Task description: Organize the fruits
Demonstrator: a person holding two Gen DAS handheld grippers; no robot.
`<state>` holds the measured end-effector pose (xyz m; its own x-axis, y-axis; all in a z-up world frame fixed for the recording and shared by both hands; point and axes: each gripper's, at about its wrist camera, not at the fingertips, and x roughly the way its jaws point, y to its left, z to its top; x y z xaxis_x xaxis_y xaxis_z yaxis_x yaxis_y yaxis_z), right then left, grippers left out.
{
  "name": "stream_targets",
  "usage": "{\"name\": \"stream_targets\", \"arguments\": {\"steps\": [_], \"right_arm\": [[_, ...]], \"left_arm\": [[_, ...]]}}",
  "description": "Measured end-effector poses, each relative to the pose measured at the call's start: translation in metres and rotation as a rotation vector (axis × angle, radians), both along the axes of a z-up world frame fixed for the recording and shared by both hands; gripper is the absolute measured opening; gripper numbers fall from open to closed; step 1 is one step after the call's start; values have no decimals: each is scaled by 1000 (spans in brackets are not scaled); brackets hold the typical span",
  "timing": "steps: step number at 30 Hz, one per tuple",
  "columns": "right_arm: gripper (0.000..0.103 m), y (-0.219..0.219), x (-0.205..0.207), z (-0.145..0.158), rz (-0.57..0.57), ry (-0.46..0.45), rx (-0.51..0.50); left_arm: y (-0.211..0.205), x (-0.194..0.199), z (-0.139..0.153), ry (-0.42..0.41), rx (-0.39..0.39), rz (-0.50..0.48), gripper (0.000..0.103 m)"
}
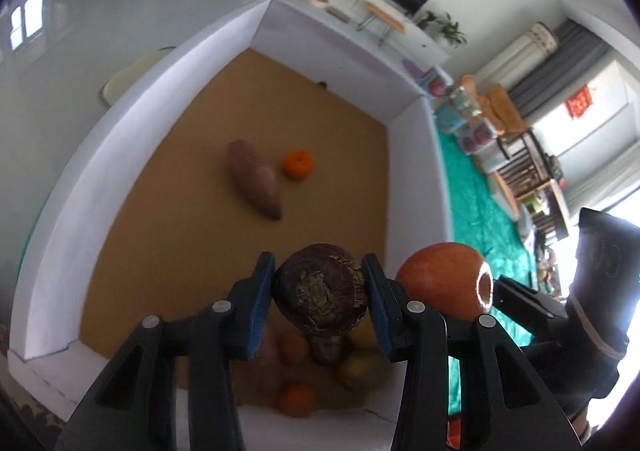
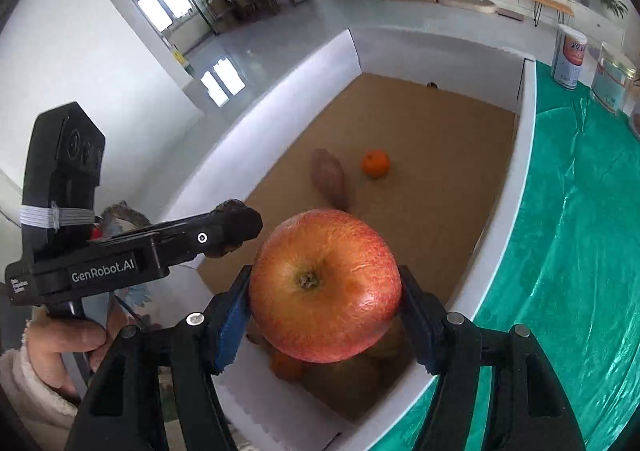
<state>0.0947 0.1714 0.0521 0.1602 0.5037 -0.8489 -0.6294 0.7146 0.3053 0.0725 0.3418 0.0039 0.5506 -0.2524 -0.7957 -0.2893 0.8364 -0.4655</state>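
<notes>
Right gripper (image 2: 325, 291) clamped on red apple (image 2: 325, 285); left gripper (image 1: 320, 291) clamped on dark round fruit (image 1: 320, 289), both above box (image 1: 132, 123). Ahead: sweet potato (image 1: 254, 179), tangerine (image 1: 297, 163). Risk: apple's smooth curved skin slips from pads, drops onto fruit pile (image 2: 340, 371) underneath, bruising.

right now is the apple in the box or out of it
Out. The apple is held up between the right gripper's jaws, above the white box, where a tangerine lies.
</notes>
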Motion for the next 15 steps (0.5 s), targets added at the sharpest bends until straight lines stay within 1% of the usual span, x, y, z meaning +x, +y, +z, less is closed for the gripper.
{"name": "stream_targets", "arguments": {"steps": [2, 3, 4, 5, 6, 7, 9, 10, 11, 12, 13, 14, 15], "right_arm": [[68, 7, 9, -14, -23, 4, -42], [69, 7, 12, -18, -38, 5, -49], [70, 6, 17, -19, -50, 0, -34], [72, 1, 19, -16, -59, -5, 2], [78, -5, 19, -10, -73, -8, 33], [84, -13, 19, -3, -92, -13, 54], [87, -28, 13, 16, -126, -42, 78], [91, -35, 6, 28, -140, -66, 66], [94, -40, 0, 38, -152, -89, 40], [99, -44, -8, 48, -161, -112, 9], [101, -47, -18, 58, -171, -128, -21], [101, -50, -24, 66, -179, -132, -47], [101, -53, -33, 72, -182, -129, -61]], "left_arm": [[4, 7, -15, 44, 3, 21, 46], [4, 8, -17, 55, 13, 26, 50], [5, 8, -17, 57, 30, 28, 60], [5, 3, -15, 51, 51, 28, 66], [4, 1, -12, 44, 79, 30, 78], [2, -1, -7, 31, 113, 32, 86], [-5, -11, 8, -9, 203, 30, 87], [-6, -17, 20, -29, 263, 24, 88], [-15, -22, 32, -54, 347, 18, 90], [-26, -30, 44, -80, 432, 16, 95], [-36, -38, 55, -106, 507, 24, 100], [-45, -48, 65, -132, 563, 36, 100], [-51, -58, 74, -158, 590, 48, 100]]}}
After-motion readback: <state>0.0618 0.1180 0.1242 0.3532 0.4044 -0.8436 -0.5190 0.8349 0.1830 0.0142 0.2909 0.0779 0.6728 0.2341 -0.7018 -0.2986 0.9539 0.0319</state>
